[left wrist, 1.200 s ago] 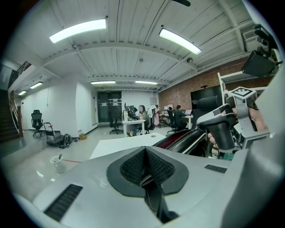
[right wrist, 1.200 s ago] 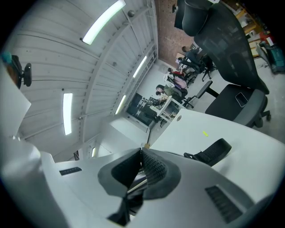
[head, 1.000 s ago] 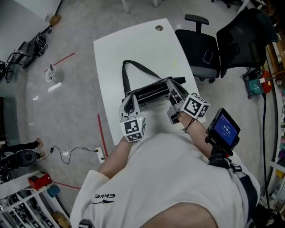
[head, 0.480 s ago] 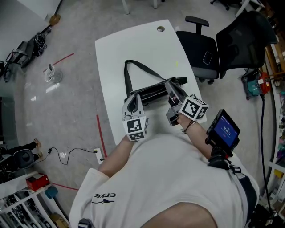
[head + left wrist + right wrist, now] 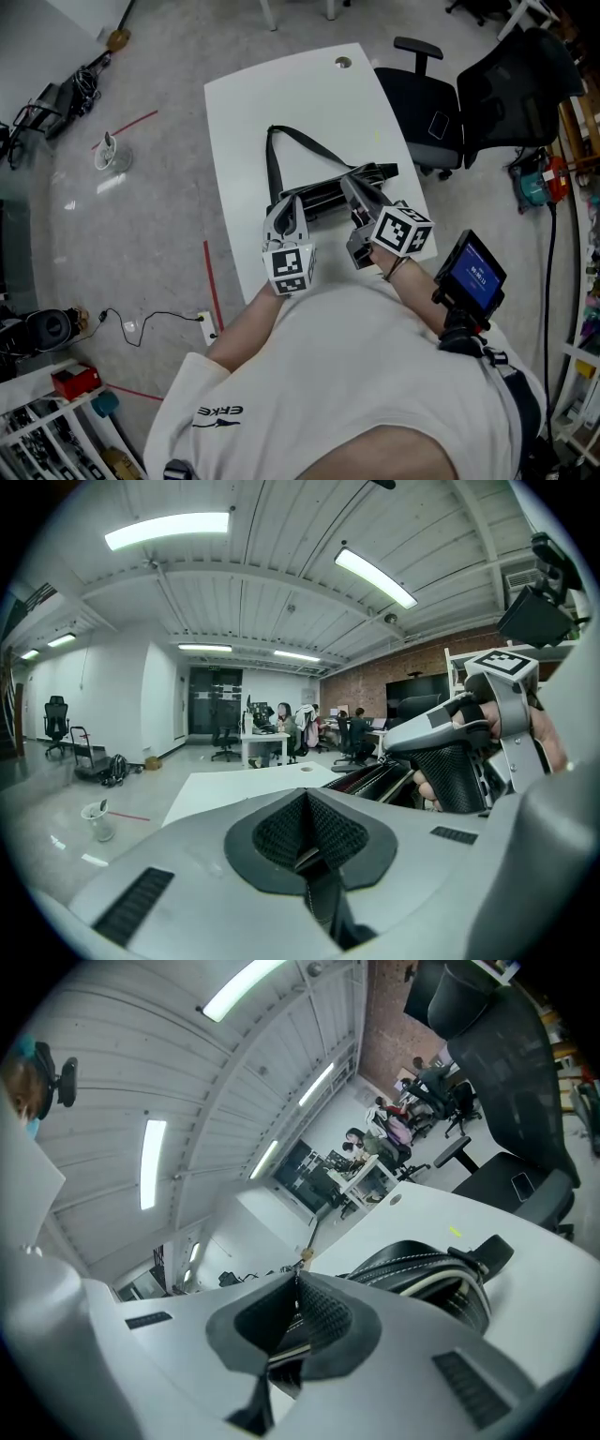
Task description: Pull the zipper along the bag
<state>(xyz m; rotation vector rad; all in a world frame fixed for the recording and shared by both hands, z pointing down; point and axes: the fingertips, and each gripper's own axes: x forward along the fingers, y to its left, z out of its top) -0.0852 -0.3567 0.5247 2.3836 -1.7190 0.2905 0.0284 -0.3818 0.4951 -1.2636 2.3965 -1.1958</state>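
A black bag (image 5: pixel 323 194) with a long strap (image 5: pixel 292 147) lies on the white table (image 5: pixel 272 94). At the bag's near left end, my left gripper (image 5: pixel 286 210) is shut with a dark strip of the bag pinched between its pads (image 5: pixel 305 841). My right gripper (image 5: pixel 355 187) rests on the bag's top toward the right. It is shut on a thin zipper pull that shows between its pads (image 5: pixel 293 1324). Past those pads the bag's stitched rim (image 5: pixel 422 1265) curves away. The left gripper view shows the bag (image 5: pixel 373 778) beside the right gripper's handle (image 5: pixel 459 761).
Two black office chairs (image 5: pixel 427 112) (image 5: pixel 516 84) stand close to the table's right edge. A cable hole (image 5: pixel 343 63) sits at the table's far end. A small screen (image 5: pixel 473 272) is strapped near the person's right arm. Cables and a cup (image 5: pixel 108 155) lie on the floor to the left.
The right gripper has slid a little to the left along the bag's top, toward the left gripper. The left gripper keeps its place at the bag's end.
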